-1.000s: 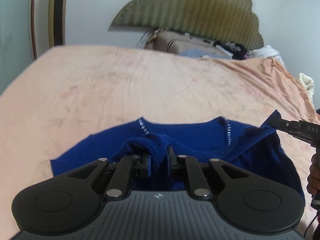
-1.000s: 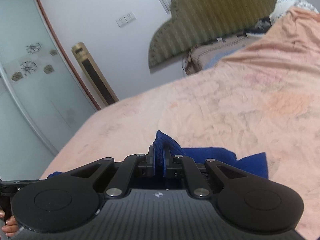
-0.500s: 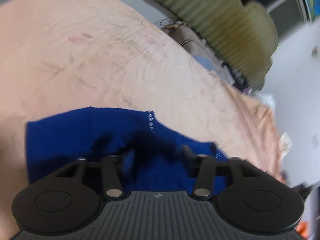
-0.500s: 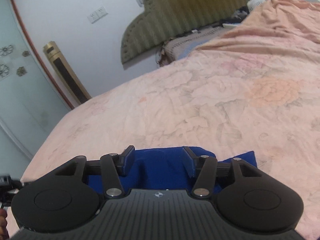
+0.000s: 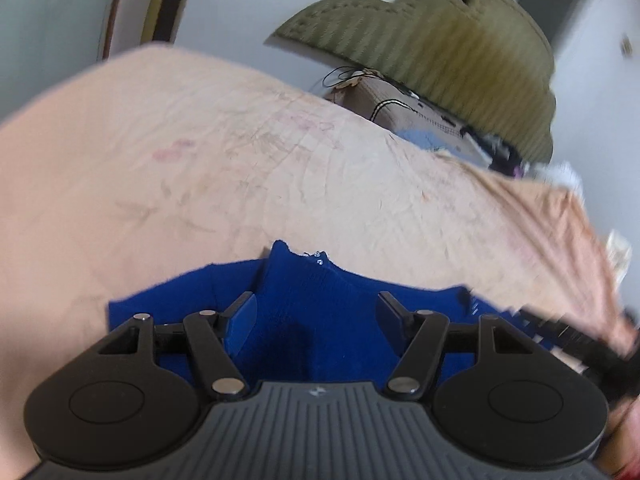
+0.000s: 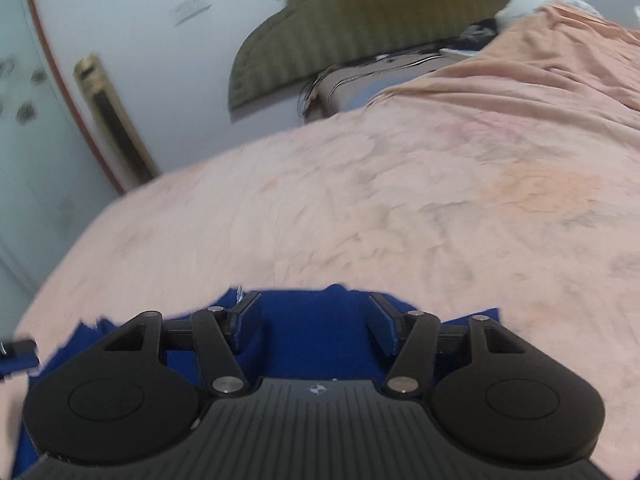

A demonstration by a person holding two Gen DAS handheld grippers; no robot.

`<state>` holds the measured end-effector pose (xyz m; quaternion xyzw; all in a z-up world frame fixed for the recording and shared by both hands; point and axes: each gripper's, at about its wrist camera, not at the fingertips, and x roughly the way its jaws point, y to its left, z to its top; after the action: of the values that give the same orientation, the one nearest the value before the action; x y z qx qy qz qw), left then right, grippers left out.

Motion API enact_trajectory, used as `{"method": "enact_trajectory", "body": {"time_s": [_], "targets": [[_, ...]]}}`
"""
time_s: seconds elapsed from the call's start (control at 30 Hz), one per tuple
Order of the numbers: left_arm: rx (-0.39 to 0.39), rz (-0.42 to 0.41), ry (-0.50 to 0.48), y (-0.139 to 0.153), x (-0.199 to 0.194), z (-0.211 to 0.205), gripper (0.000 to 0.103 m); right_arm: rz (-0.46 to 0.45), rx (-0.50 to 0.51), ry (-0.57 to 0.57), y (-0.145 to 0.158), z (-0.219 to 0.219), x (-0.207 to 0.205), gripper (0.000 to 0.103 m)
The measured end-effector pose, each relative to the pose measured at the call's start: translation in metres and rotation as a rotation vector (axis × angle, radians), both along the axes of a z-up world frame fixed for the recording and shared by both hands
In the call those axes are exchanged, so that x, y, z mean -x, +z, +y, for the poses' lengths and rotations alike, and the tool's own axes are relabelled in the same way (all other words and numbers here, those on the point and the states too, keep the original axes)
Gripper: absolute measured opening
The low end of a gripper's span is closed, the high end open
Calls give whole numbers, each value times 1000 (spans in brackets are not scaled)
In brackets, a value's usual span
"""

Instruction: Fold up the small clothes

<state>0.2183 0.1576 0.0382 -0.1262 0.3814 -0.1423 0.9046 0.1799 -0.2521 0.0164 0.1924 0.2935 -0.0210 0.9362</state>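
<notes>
A small dark blue knitted garment [image 5: 320,300] lies on the peach bedsheet [image 5: 240,168], partly folded, with a row of small silver beads near its top edge. My left gripper [image 5: 316,312] is open, its jaws spread just above the cloth and holding nothing. In the right wrist view the same blue garment [image 6: 316,332] lies under my right gripper [image 6: 316,318], which is also open and empty. The right gripper shows blurred at the right edge of the left wrist view [image 5: 568,340]. The left gripper's tip shows at the left edge of the right wrist view [image 6: 16,354].
The olive ribbed headboard [image 5: 440,40] stands at the far end of the bed. A beige bag with cables [image 5: 400,116] and a pile of clothes [image 5: 560,172] lie near it. A glass door with a red frame [image 6: 24,120] and a gold stand [image 6: 112,120] are at the left.
Both grippers were shut on the blue garment one second ago. Both have opened and let it go, and the cloth now lies flat on the sheet.
</notes>
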Motion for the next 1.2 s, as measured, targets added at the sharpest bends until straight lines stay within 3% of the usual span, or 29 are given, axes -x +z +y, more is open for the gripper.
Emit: {"method": "enact_trajectory", "body": {"time_s": [0.13,0.23,0.3,0.37,0.47,0.57,0.67,0.93,1.0,1.07,1.2], "targets": [[-189,-65,-31,-1,14,-31,65,5,66,173,-1,30,7,69],[-281,-65,-38,-10,23,-46,65,75,200,163,-11,45,6,71],[-279,-36,-44,-16,26,-47,65,78,279,83,-10,45,11,72],[-270,-21,-45,-21,30,-47,65,47,294,75,-1,50,21,75],[-304,-37,-39,-25,38,-48,65,4,302,129,5,61,36,92],[-309,-37,-35,-26,46,-47,65,24,348,134,2,63,42,92],[-314,-45,-33,-25,54,-45,65,55,332,109,-6,54,47,92],[-305,-53,-8,-25,72,-39,66,31,362,113,-1,69,76,94],[-302,-60,8,-25,78,-38,73,21,378,119,2,75,83,95],[-297,-72,32,-29,86,-37,87,11,381,122,3,80,91,100],[-325,-116,48,-45,99,-39,95,17,408,122,-5,90,98,103]]}}
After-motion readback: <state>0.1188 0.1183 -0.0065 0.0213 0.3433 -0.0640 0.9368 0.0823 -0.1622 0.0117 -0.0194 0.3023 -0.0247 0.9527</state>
